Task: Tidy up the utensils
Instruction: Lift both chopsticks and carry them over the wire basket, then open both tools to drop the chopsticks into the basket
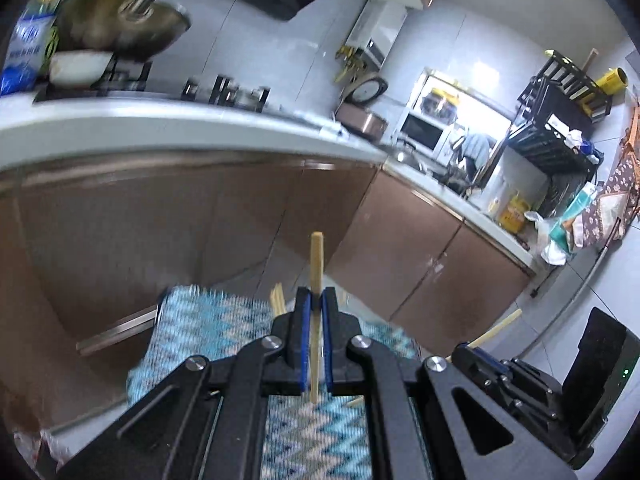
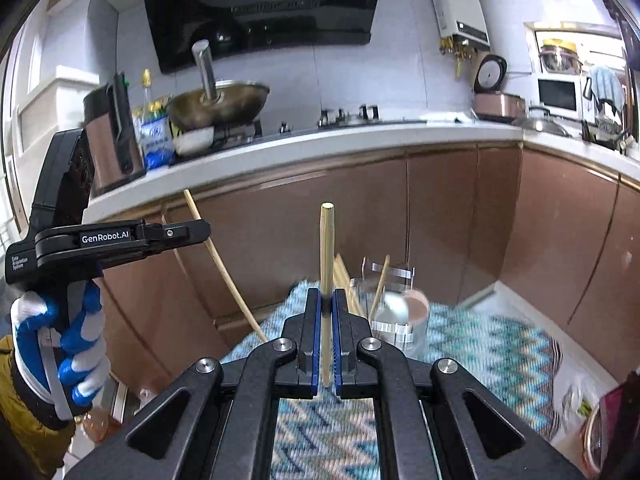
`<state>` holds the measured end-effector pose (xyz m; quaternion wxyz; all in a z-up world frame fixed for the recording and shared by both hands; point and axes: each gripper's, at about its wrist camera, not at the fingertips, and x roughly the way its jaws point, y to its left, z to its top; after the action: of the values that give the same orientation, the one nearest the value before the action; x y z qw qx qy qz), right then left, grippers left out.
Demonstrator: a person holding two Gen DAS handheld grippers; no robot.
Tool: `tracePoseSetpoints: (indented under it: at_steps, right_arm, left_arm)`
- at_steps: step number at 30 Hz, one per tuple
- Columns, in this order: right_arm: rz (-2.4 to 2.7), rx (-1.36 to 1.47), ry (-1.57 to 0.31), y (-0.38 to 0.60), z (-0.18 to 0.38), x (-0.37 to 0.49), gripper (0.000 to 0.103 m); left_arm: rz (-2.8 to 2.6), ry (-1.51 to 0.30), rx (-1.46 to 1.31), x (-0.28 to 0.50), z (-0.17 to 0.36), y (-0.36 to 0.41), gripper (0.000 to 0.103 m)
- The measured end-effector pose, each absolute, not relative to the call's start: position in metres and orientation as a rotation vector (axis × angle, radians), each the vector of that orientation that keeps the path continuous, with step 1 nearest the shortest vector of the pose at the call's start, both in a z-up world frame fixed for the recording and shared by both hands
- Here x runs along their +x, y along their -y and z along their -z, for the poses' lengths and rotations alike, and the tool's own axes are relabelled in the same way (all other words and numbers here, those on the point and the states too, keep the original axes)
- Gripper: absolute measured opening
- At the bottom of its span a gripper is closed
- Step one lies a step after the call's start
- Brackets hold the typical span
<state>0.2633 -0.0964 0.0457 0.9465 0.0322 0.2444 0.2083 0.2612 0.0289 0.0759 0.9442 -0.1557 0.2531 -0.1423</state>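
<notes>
Left gripper (image 1: 316, 300): fingers clenched on a single bamboo chopstick (image 1: 316, 264). The stick runs along the line of the fingers, blunt end out past the tips, thin end back toward the camera.

Right gripper (image 2: 328, 300): same picture. Fingers clamped on a second chopstick (image 2: 327, 248), long axis in line with the fingers, squared end standing clear ahead of them.

In the right wrist view the left gripper shows at the left edge, carried by a gloved hand (image 2: 60, 344), its chopstick slanting down and toward the middle of the frame.

Below both: a blue zigzag-patterned cloth (image 2: 492, 344) over the tabletop.

Further out on the cloth: a clear utensil holder (image 2: 394, 308), just ahead and to the right of the right gripper's tips. It appears to hold one chopstick leaning upright and a pale spoon, though motion blur makes the contents uncertain. More loose chopsticks (image 2: 345, 280) lie between the fingers and the holder.

Judgement: the holder sits nearer the right gripper, forward-right of it; the left is well apart on the far side. Either stick would need tipping toward vertical to enter the holder's mouth end-first.

Beyond: brown cabinet fronts, then the kitchen counter with a wok (image 2: 218, 104).
</notes>
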Motion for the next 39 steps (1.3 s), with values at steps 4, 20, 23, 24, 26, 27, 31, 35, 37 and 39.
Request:
tracePoseSetpoints:
  at_steps: [4, 20, 23, 24, 26, 27, 31, 35, 37, 39]
  right_arm:
    - [-0.407, 0.038, -0.458, 0.09, -0.051, 0.295, 0.005]
    - [-0.378, 0.018, -0.562, 0.079, 0.034, 0.379, 0.005]
    - [-0.378, 0.028, -0.592, 0.081, 0.048, 0.384, 0.005]
    - [-0.377, 0.031, -0.595, 0.081, 0.05, 0.384, 0.005]
    - [-0.371, 0.037, -0.591, 0.083, 0.051, 0.381, 0.012]
    - [-0.367, 0.04, -0.585, 0.084, 0.05, 0.379, 0.015]
    - [-0.354, 0.043, -0.556, 0.087, 0.04, 0.368, 0.025]
    - [-0.342, 0.04, -0.531, 0.088, 0.028, 0.353, 0.032]
    - [-0.334, 0.035, -0.519, 0.088, 0.022, 0.344, 0.035]
    - [-0.324, 0.022, -0.508, 0.088, 0.016, 0.333, 0.035]
  left_arm:
    - [0.272, -0.465, -0.279, 0.288, -0.082, -0.013, 0.005]
    - [0.18, -0.511, -0.227, 0.365, 0.009, 0.014, 0.005]
    - [0.17, -0.523, -0.209, 0.366, 0.019, 0.017, 0.005]
    - [0.17, -0.526, -0.206, 0.365, 0.021, 0.018, 0.005]
    - [0.167, -0.528, -0.201, 0.363, 0.022, 0.018, 0.007]
    - [0.167, -0.526, -0.2, 0.361, 0.021, 0.018, 0.007]
    - [0.165, -0.516, -0.208, 0.351, 0.013, 0.014, 0.009]
    - [0.16, -0.497, -0.229, 0.334, 0.001, 0.007, 0.031]
    - [0.154, -0.484, -0.229, 0.324, -0.005, 0.004, 0.032]
    - [0.149, -0.476, -0.227, 0.313, -0.012, 0.002, 0.035]
